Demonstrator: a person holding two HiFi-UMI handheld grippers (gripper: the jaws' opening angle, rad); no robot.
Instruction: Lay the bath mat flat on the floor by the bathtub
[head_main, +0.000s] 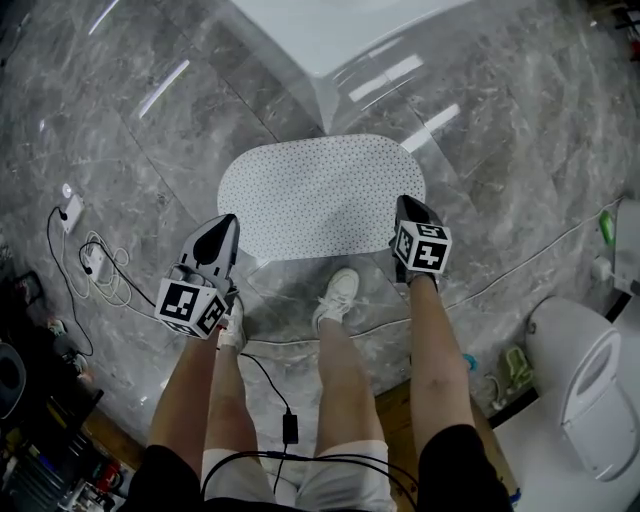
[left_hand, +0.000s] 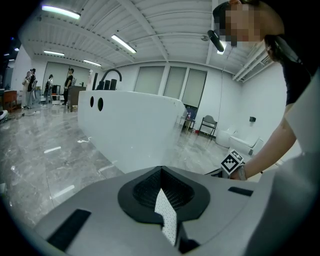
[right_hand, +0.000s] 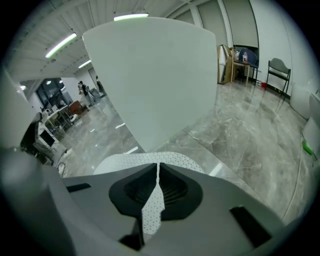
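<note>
The white dotted bath mat (head_main: 322, 195) is spread out over the grey marble floor just in front of the white bathtub (head_main: 330, 40). My left gripper (head_main: 226, 224) is shut on the mat's near left edge, and a strip of mat (left_hand: 166, 216) shows between its jaws. My right gripper (head_main: 405, 206) is shut on the near right edge, with mat (right_hand: 151, 206) pinched in its jaws and the rest of it (right_hand: 150, 160) lying ahead. The bathtub wall (left_hand: 130, 130) rises close behind the mat (right_hand: 155, 85).
The person's white shoes (head_main: 337, 295) stand right behind the mat. A cable and plug (head_main: 85, 255) lie on the floor at left, with clutter at bottom left. A white toilet (head_main: 590, 370) stands at right. A chair (right_hand: 279, 70) and several far people (left_hand: 50, 85) are in the background.
</note>
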